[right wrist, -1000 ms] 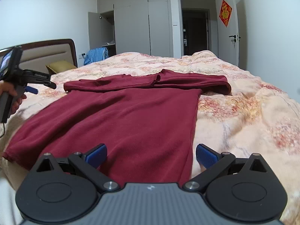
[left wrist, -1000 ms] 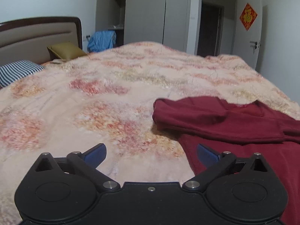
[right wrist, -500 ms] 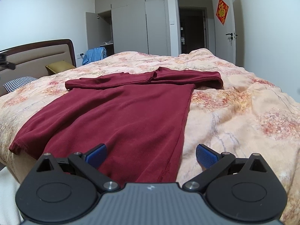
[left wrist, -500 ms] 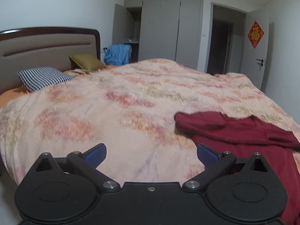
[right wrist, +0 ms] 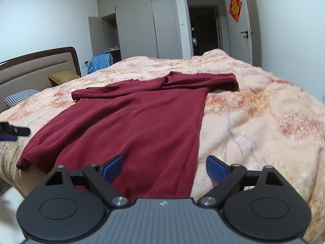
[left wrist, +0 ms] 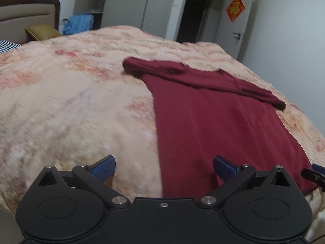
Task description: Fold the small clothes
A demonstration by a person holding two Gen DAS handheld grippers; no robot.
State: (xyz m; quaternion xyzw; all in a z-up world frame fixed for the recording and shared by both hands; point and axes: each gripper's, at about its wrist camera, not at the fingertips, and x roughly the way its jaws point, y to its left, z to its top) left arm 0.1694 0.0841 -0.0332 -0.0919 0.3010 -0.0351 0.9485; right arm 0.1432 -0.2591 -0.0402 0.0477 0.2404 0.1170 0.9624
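A dark red garment (left wrist: 213,122) lies flat on the floral bedspread (left wrist: 71,101), its sleeves folded across the top. My left gripper (left wrist: 164,166) is open over the near hem, and the garment's left edge runs between its blue pads. My right gripper (right wrist: 164,166) hovers over the garment (right wrist: 138,122) at its near right hem. Its jaws are closing with the cloth's right edge between them, and the pads do not press on it. A black finger of the left gripper (right wrist: 18,131) shows at the left border, beside the hem's left corner.
At the head of the bed are a padded headboard (right wrist: 36,67), a checked pillow (right wrist: 20,97) and an olive pillow (right wrist: 63,76). Blue cloth (right wrist: 101,61) hangs by the open wardrobe (right wrist: 142,24). A dark doorway (right wrist: 205,28) lies beyond. The bed's near edge drops off under both grippers.
The left gripper has swung from the bare bedspread towards the garment's near left hem and sunk lower. The right gripper's blue pads stand a little closer together.
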